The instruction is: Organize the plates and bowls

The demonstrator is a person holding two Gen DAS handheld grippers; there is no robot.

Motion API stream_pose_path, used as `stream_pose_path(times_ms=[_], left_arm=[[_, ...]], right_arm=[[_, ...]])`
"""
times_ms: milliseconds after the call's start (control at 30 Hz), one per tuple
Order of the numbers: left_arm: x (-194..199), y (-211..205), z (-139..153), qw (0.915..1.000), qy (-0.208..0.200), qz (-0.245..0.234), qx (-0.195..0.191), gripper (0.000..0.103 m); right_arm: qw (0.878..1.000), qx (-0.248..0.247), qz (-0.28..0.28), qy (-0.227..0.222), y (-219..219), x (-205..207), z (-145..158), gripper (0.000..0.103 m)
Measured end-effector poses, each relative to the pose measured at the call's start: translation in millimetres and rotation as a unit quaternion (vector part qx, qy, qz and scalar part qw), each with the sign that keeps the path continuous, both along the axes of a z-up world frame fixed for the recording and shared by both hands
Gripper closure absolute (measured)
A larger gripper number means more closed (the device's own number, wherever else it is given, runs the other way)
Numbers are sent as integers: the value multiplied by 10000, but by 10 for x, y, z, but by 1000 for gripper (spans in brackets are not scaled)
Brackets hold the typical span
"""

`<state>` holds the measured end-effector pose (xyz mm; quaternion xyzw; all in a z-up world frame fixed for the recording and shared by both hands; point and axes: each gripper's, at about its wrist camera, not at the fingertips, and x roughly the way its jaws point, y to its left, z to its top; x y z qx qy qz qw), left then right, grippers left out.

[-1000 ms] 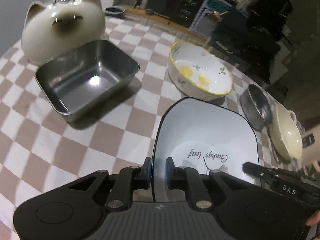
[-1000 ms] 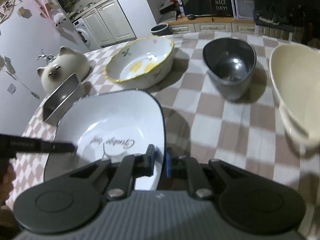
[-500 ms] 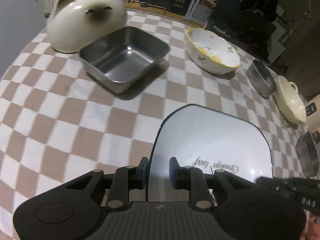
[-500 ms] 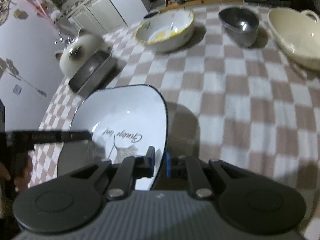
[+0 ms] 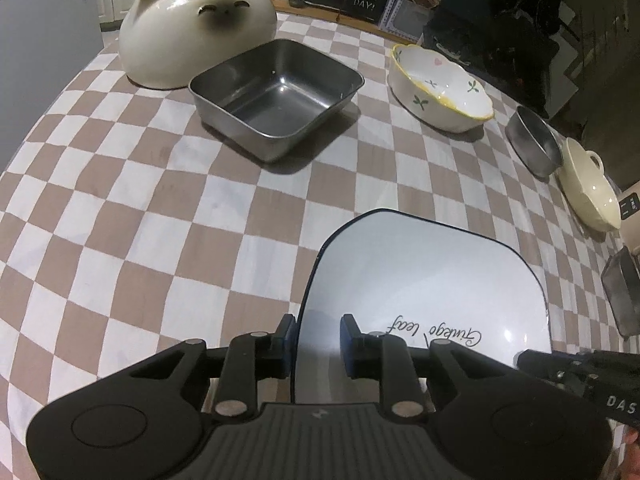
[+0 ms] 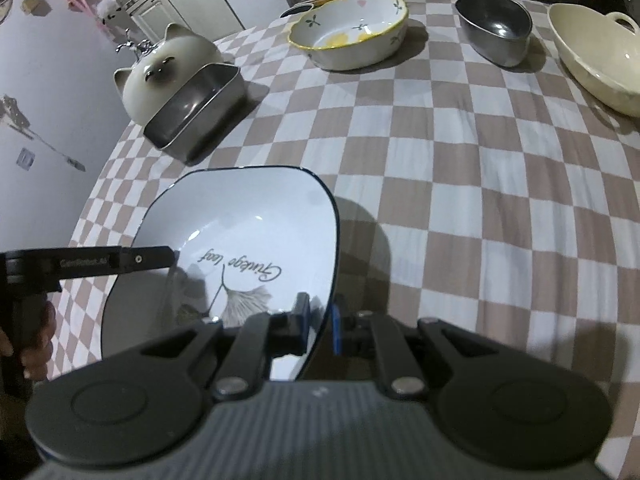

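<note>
A white square plate [image 5: 420, 280] with a dark rim and "Ginkgo leaf" lettering lies low over the checkered cloth; whether it rests on the cloth I cannot tell. My left gripper [image 5: 318, 340] straddles its left rim, and its pads stand apart with a visible gap on the inner side. In the right wrist view the same plate [image 6: 248, 224] has its right rim pinched by my right gripper [image 6: 320, 320], which is shut on it. One finger [image 6: 152, 260] of the left gripper reaches over the plate's far side there.
Along the back of the table stand a cat-shaped ceramic piece [image 5: 200, 24], a square steel pan [image 5: 276, 92], a flower-patterned bowl [image 5: 440, 92], a steel bowl [image 5: 536, 144] and a cream handled dish [image 5: 588, 192]. A dark container [image 5: 622, 292] sits at the right edge.
Both grippers and the plate have drawn back from the row of bowls towards the near side of the table. The left jaws have spread off the rim; the right stay clamped.
</note>
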<state>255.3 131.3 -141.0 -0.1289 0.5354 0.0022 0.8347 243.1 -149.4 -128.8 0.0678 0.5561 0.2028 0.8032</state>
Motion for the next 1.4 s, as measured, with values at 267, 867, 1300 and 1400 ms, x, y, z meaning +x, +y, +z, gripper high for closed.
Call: stream_pose_path(times_ms=[267, 867, 1300, 1400], left_arm=[[37, -46, -49, 9999, -4, -55, 163, 71], [45, -33, -32, 9995, 99, -204, 224, 74], [-27, -41, -22, 9984, 250, -318, 383, 74], [-43, -49, -1, 9985, 220, -345, 371, 74]], right_arm=[[9998, -48, 26, -202, 6, -11, 72, 89], [9988, -435, 227, -96, 44, -58, -1, 91], [9971, -703, 298, -45, 78, -98, -27, 89], [9976, -645, 263, -8, 54, -89, -28, 89]])
